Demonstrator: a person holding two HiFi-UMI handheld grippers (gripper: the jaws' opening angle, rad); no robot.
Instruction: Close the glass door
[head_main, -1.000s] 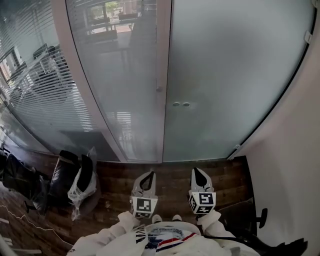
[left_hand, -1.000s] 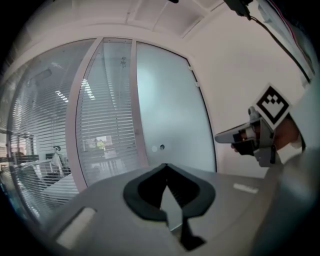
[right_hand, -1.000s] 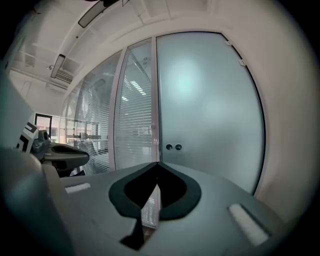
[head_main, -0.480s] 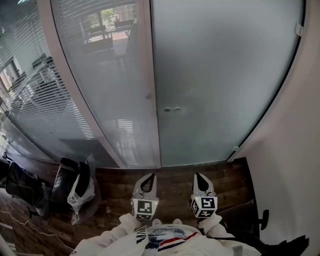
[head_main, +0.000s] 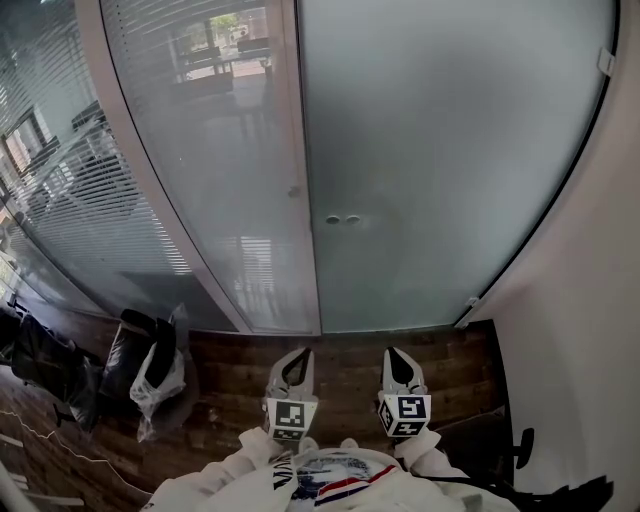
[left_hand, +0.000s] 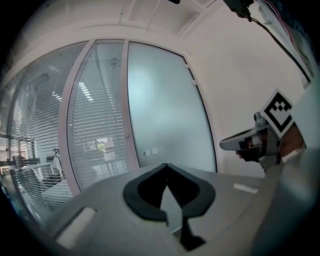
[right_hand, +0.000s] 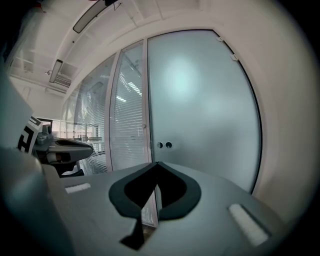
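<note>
Item: glass door, frosted, upper right of frame, its edge meeting the post; I judge it closed.
Tools: left gripper, right gripper; my fingers pressed together, empty, held low, well short of it.
Container: bag, lower left; contents hidden.

Frosted glass door stands upright and looks fully shut, two little round fittings near its left edge, dead ahead of the right claw, well apart.
</note>
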